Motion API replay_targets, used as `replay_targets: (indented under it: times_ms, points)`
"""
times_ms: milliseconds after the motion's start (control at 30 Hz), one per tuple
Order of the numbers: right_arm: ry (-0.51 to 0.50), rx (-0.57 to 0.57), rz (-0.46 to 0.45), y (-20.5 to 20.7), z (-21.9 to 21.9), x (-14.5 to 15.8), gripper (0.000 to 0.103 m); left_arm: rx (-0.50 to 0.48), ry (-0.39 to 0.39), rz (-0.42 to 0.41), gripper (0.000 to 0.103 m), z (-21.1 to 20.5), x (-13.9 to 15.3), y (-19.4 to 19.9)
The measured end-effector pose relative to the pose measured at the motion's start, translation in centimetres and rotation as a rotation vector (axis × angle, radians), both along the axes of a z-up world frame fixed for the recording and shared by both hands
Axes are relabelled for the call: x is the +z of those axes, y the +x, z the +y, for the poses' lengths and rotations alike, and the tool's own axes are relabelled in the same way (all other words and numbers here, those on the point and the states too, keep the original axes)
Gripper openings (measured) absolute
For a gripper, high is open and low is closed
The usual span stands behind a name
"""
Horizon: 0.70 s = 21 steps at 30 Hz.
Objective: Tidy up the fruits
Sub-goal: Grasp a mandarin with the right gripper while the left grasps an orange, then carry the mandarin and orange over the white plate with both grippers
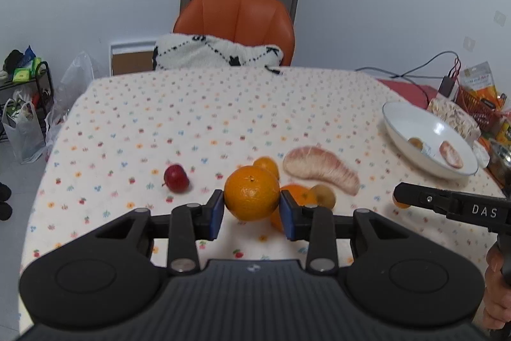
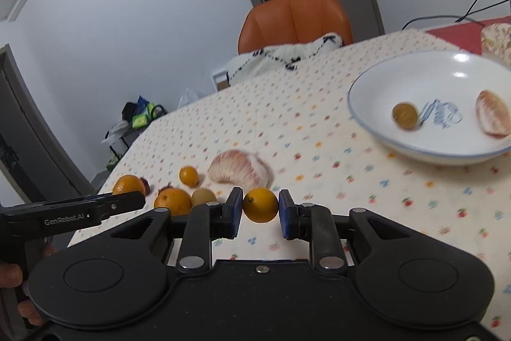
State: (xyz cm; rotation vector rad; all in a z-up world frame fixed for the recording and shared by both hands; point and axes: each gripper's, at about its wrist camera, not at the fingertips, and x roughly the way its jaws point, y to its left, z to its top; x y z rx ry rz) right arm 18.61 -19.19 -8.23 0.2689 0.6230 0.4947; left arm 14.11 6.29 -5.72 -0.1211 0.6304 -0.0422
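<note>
The left gripper (image 1: 252,211) jaws clamp a large round orange (image 1: 251,192); the right gripper (image 2: 260,214) jaws pinch a small orange citrus (image 2: 260,204); the white ceramic bowl (image 2: 377,79) sits on the tabletop at two o'clock, nearer the right.

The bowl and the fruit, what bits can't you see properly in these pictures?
- White bowl: right wrist view, its right side is cut off by the frame edge.
- Blue print inside the bowl: too blurred to read in both views.
- Second orange: left wrist view, partly hidden behind the held orange and the right jaw.
- Small orange fruit: left wrist view, mostly hidden by the right gripper.
</note>
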Motion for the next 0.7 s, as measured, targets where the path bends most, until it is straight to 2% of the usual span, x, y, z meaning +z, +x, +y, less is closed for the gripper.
replay_targets:
  times_ms: [700]
  points:
    - [0.06,-0.138,-0.069,-1.6,-7.3,1.7,0.023,-0.129,0.03,-0.046,0.035,-7.9,2.8,0.7]
